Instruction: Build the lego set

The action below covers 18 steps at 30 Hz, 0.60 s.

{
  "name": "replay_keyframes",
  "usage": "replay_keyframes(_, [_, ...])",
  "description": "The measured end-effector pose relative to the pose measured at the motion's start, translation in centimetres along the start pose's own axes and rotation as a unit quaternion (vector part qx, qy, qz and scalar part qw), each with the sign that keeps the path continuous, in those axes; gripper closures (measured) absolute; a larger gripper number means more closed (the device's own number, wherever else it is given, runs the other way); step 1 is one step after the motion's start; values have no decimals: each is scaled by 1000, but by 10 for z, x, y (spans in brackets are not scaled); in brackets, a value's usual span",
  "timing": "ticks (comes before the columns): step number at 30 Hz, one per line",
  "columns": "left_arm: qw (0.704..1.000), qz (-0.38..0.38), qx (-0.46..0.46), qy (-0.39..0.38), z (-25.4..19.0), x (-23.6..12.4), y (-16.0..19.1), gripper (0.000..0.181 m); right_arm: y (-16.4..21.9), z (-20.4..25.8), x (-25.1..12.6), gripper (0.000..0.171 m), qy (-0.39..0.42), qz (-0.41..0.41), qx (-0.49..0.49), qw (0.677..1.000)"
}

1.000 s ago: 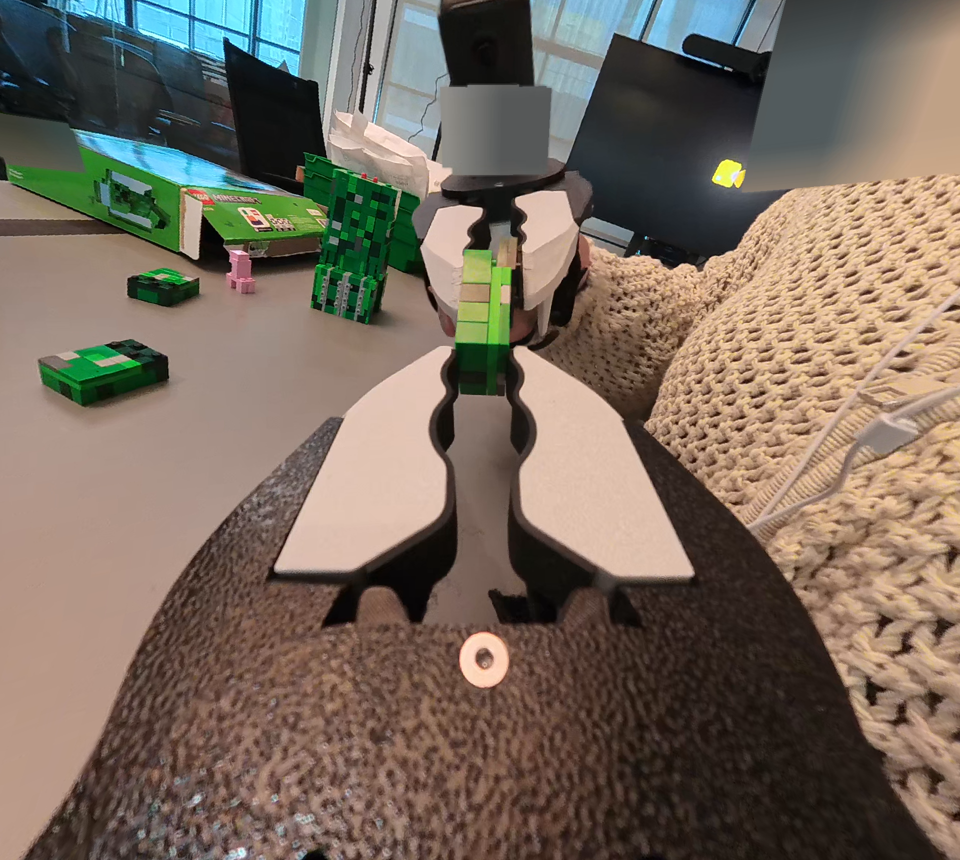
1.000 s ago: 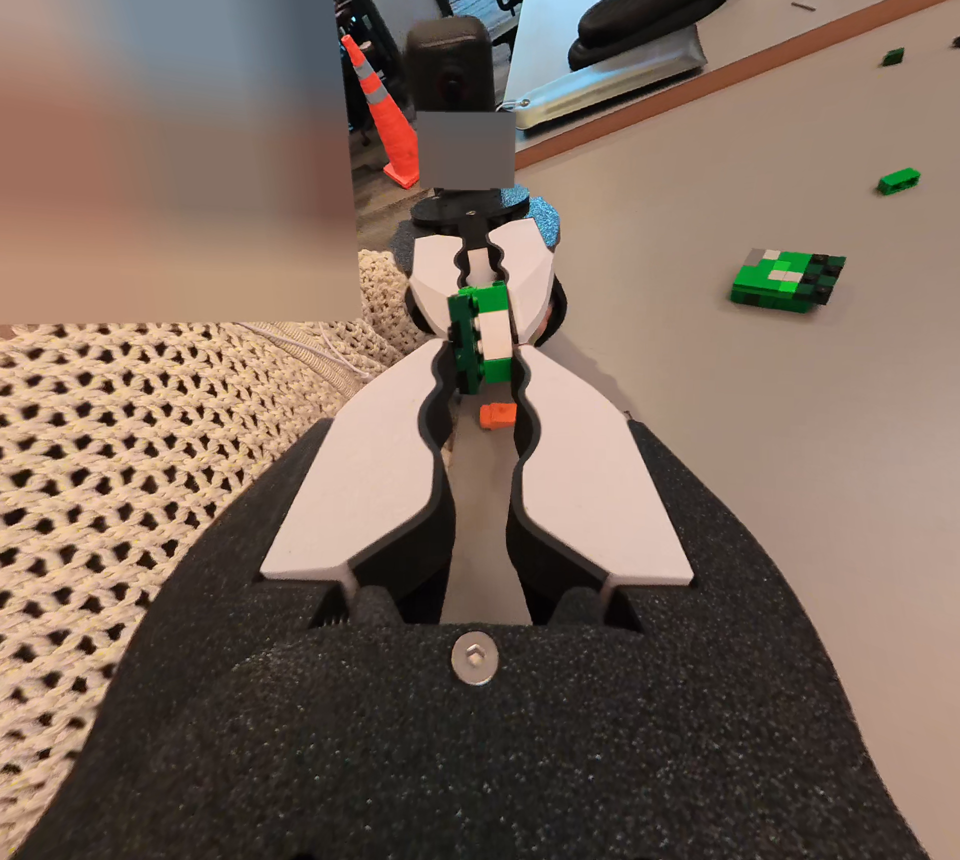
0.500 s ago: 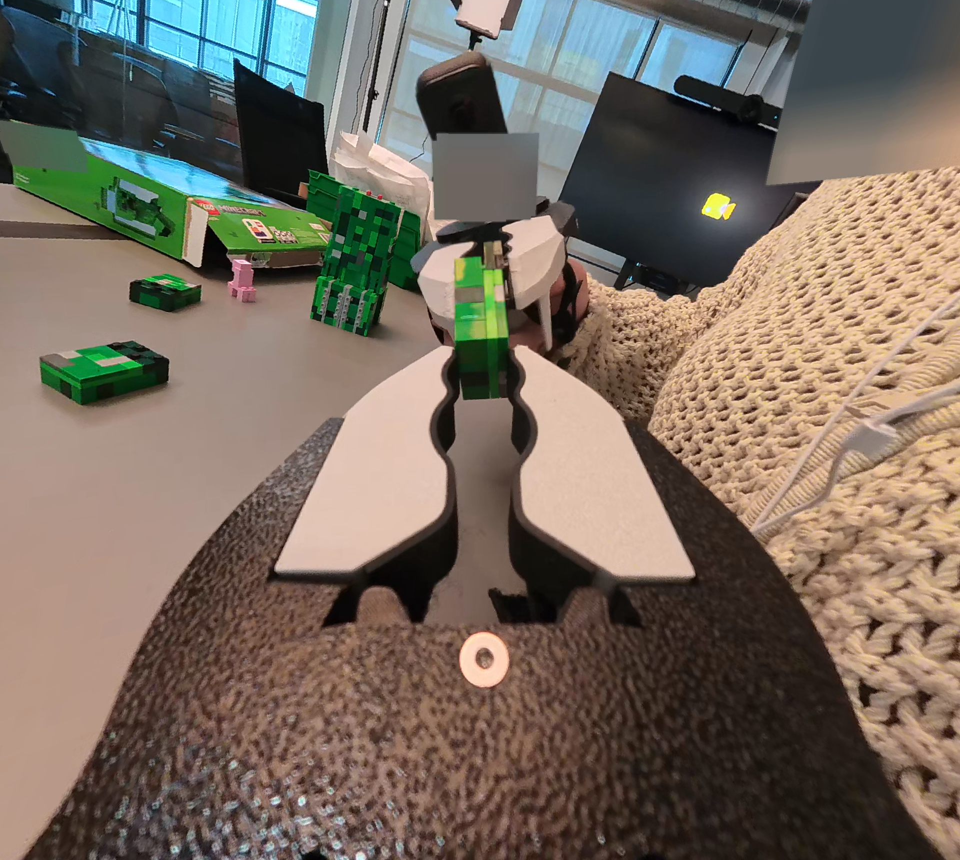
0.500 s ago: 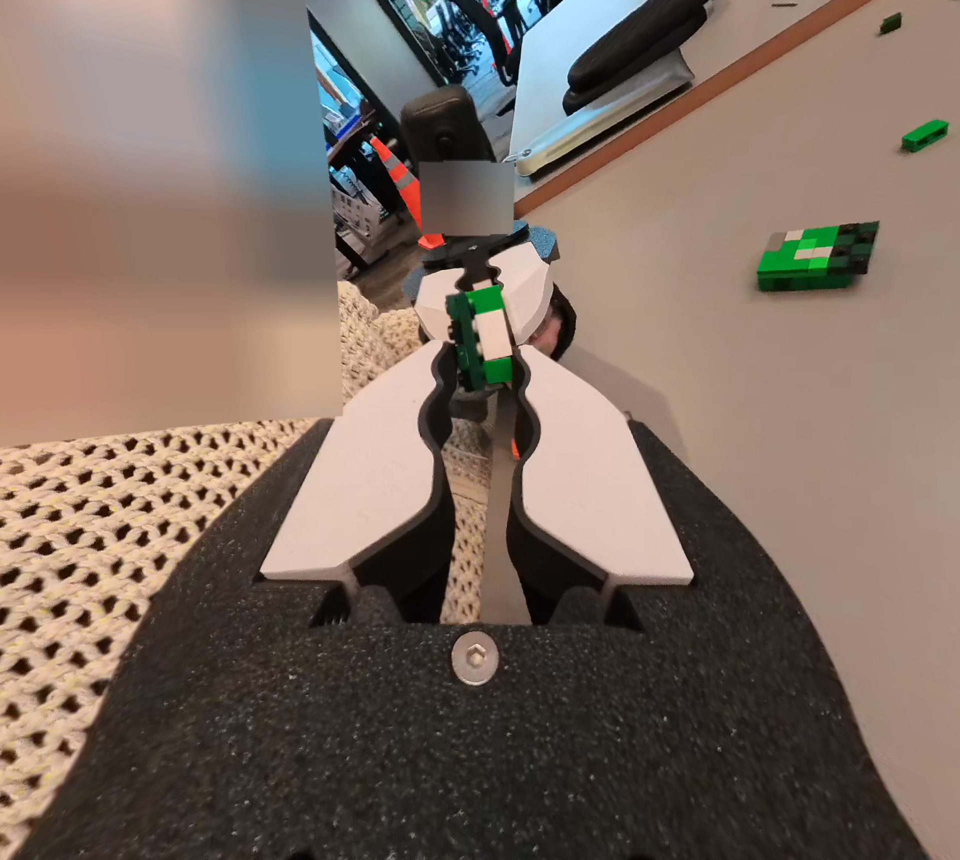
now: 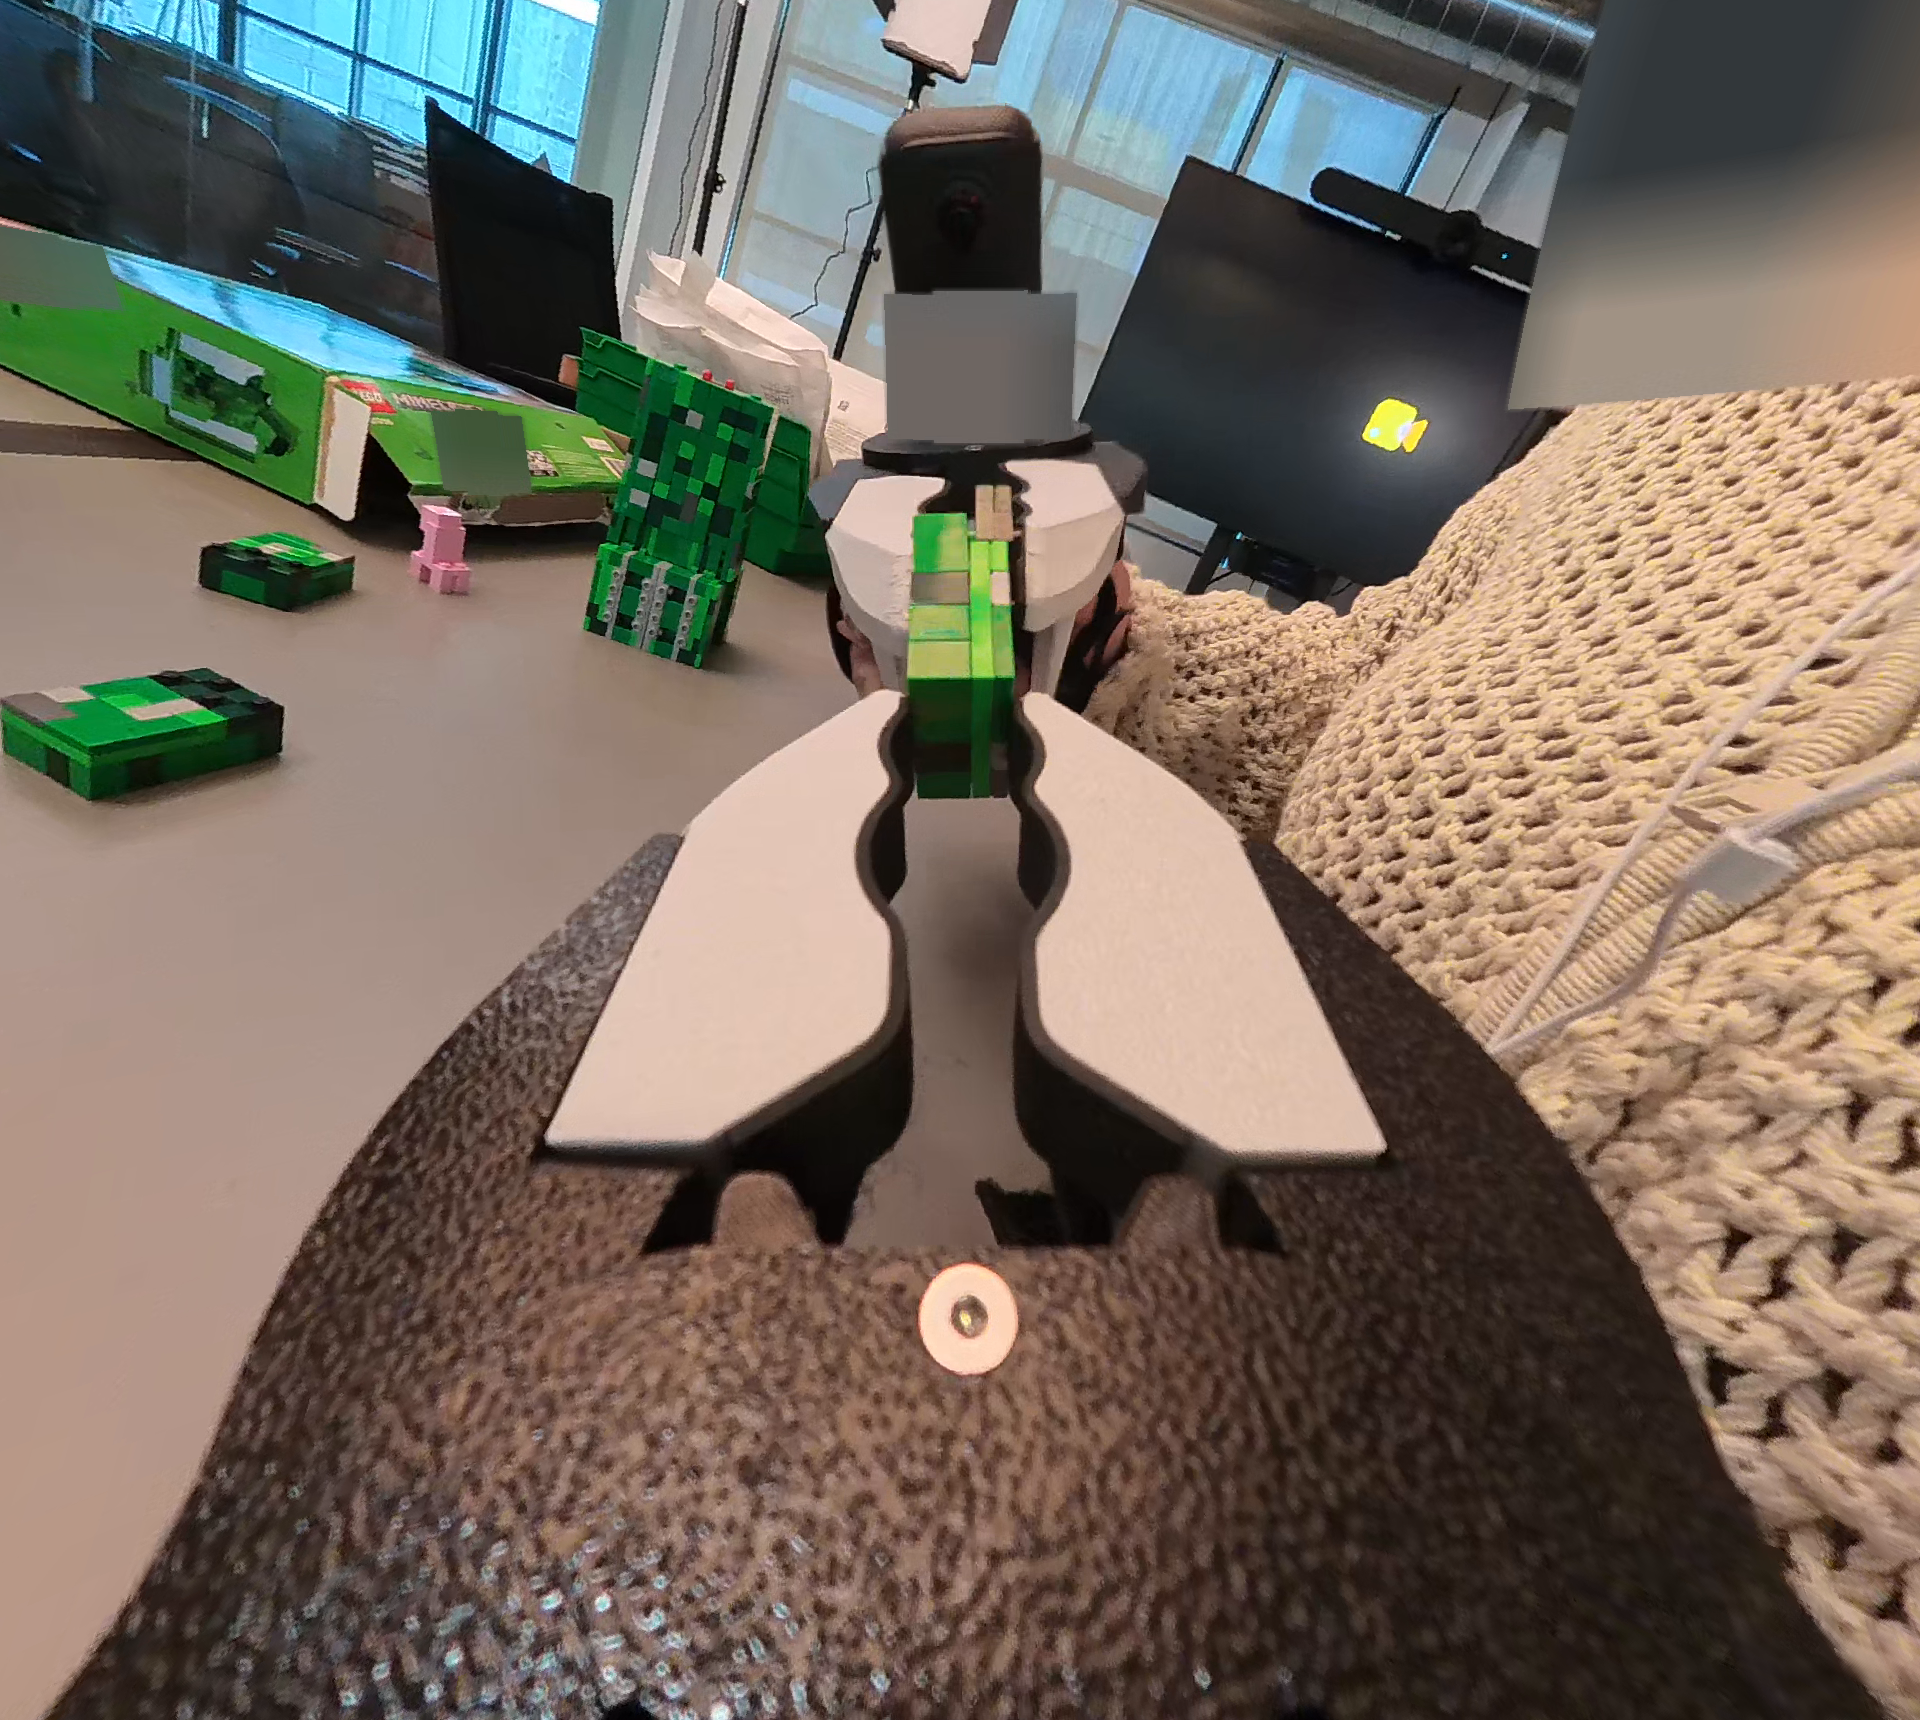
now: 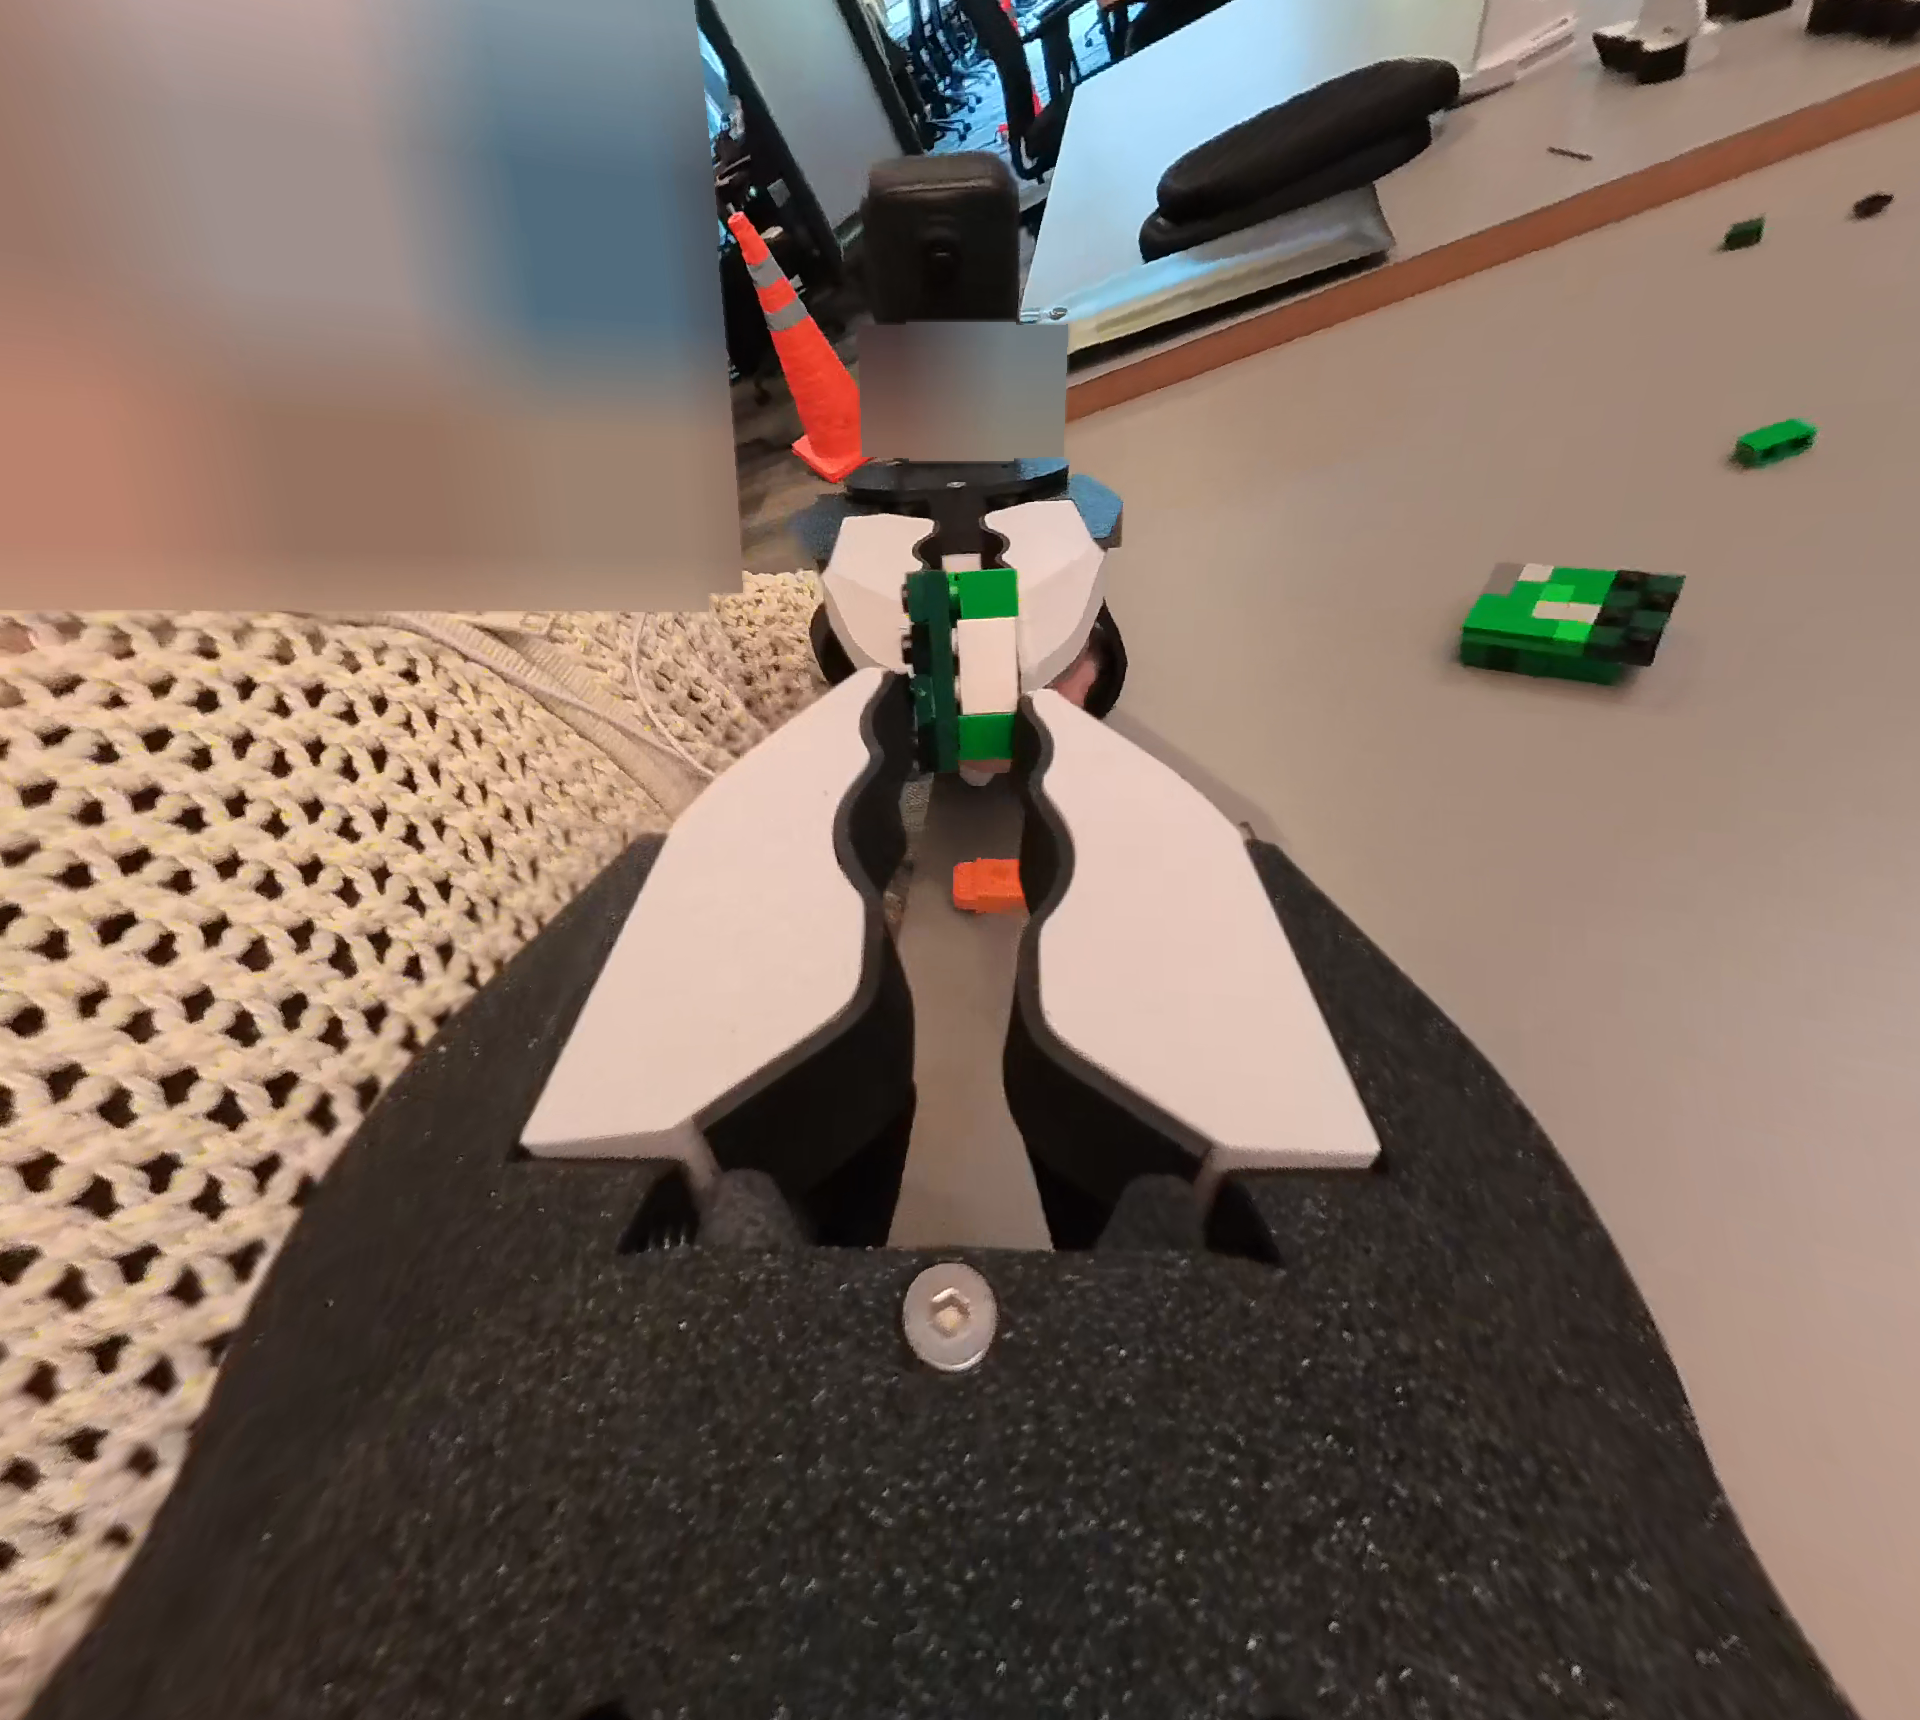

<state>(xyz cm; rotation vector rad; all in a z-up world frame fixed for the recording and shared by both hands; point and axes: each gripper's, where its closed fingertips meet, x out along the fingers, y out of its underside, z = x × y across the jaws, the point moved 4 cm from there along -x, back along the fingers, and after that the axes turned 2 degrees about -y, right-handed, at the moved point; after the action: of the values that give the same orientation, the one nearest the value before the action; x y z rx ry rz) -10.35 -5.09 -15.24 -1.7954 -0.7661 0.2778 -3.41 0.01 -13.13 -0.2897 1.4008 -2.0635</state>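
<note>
My left gripper (image 5: 961,751) and my right gripper (image 6: 964,730) face each other tip to tip above the grey table (image 5: 312,891). Both are shut on the same small green lego assembly, held on edge between them. In the left wrist view it shows as a panel of green tiles (image 5: 951,662) with the right gripper (image 5: 982,574) behind it. In the right wrist view it shows as a dark green studded plate with green and white bricks (image 6: 971,673), and the left gripper (image 6: 961,595) is behind it.
A built green figure (image 5: 681,517), an open green box (image 5: 260,403), a pink figure (image 5: 442,548) and two flat green panels (image 5: 140,730) (image 5: 275,569) lie to the left. An orange piece (image 6: 987,886), another panel (image 6: 1569,626) and a loose green brick (image 6: 1775,442) show in the right wrist view. A knitted sleeve (image 5: 1558,735) is close by. From the left gripper's tips to the orange piece (image 6: 987,886) is close to 12 centimeters.
Both grippers stay shut on the assembly. The pair tilted and swung slightly while held together; the orange piece dropped partly out of sight and shows again between the right fingers.
</note>
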Motion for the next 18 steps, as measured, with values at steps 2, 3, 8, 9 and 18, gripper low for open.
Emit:
replay_keyframes(2, [1000,3,5,0,0,0,1,165,1,0,0,153,-2,2,-22,1000])
replay_keyframes(3, [1000,3,10,0,-1,0,1,165,1,0,0,153,-1,2,-33,999])
replay_keyframes(8, [999,9,32,-11,-1,0,-2,165,-1,0,0,152,-15,-12,2,1000])
replay_keyframes(9, [999,10,33,-12,-1,0,-2,165,-1,-1,0,152,-14,-14,10,1000])
replay_keyframes(18, [999,2,31,-9,-2,0,-4,165,-1,-2,7,143,-13,-27,26,999])
